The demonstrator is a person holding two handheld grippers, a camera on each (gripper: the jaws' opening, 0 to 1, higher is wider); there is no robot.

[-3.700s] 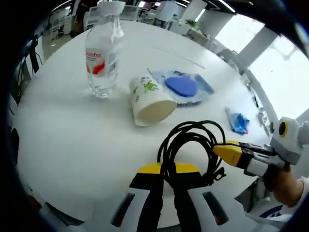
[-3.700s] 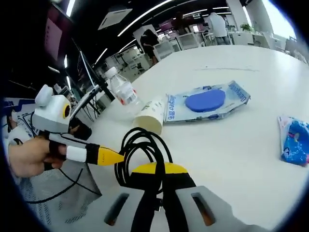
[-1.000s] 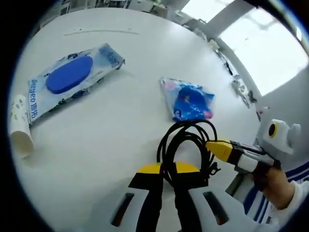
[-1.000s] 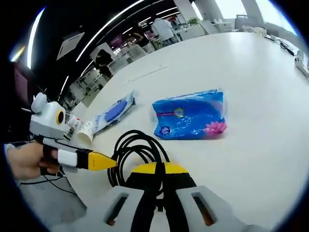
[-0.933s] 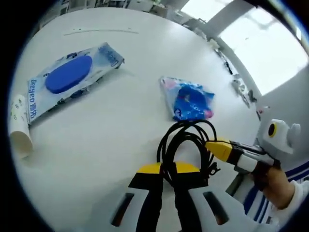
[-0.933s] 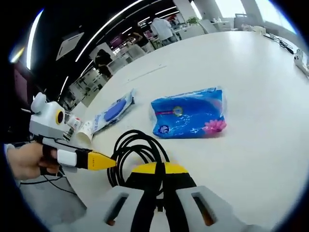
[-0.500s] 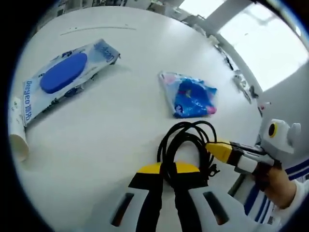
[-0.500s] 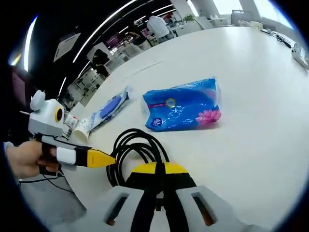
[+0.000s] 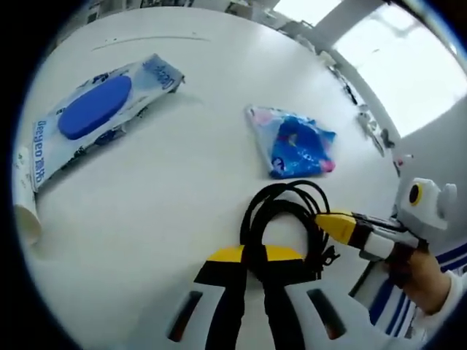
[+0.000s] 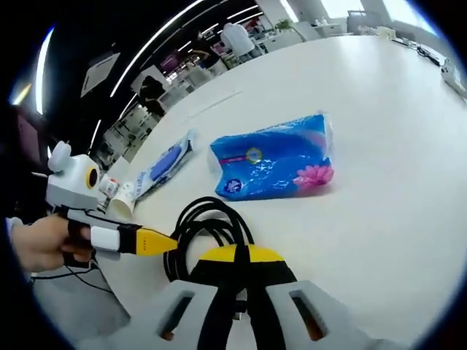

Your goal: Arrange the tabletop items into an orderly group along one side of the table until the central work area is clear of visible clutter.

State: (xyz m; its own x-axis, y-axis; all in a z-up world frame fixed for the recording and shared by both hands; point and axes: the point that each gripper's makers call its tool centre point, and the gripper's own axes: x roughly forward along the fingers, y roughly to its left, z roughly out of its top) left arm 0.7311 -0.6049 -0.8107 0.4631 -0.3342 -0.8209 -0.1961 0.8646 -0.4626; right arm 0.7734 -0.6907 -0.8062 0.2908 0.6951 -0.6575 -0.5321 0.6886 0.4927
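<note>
Left gripper (image 9: 252,273), seen from its own camera, has its jaws closed on a coiled black cable (image 9: 281,219), the loop standing out ahead of the jaw tips above the white table (image 9: 182,182). Right gripper (image 9: 332,224) enters that view from the right, held in a person's hand (image 9: 423,273), its yellow tip against the same coil. Beyond the cable a blue tissue pack (image 9: 295,142) lies flat on the table; a wet-wipes pack (image 9: 95,120) with a blue lid lies well apart to its left, and a paper cup (image 9: 25,197) lies on its side at the left edge, just beside the wipes pack. In the right gripper view, the right gripper (image 10: 241,281) is likewise clamped shut on the black cable (image 10: 201,230), and the left gripper (image 10: 157,242) comes in from the left in a hand (image 10: 40,244), its yellow tip at the coil. Blue tissue pack (image 10: 273,166) lies just beyond the cable, with the wipes pack (image 10: 164,166) and paper cup (image 10: 124,195) farther left. Background shows blurred office furniture and people.
</note>
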